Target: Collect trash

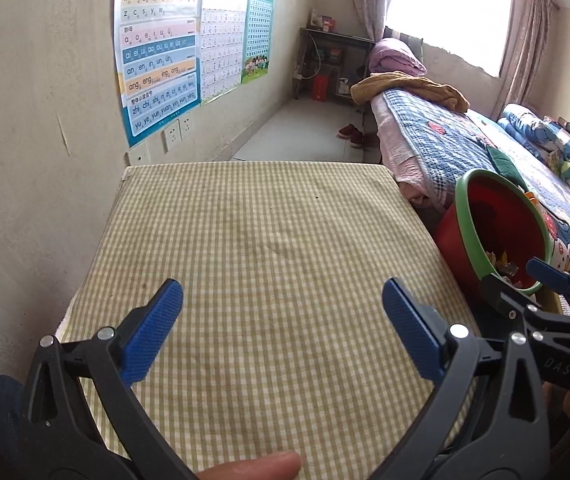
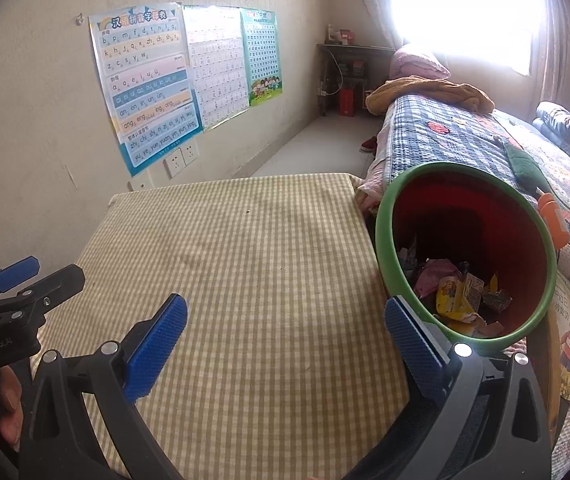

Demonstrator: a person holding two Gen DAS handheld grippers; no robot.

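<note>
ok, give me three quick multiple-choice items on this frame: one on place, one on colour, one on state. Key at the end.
1. Where does the bin stand?
A. on the table
B. at the table's right edge, by the bed
C. under the window

2. What colour is the bin's rim?
A. green
B. blue
C. white

3. What is between the pads of the right tool?
A. a wrapper
B. a book
C. nothing

Key: 1 B, the bin sits between checked table and bed. 2 A, a green ring tops the red bin. 3 C, its pads stand wide apart over bare cloth; the wrappers lie in the bin.
</note>
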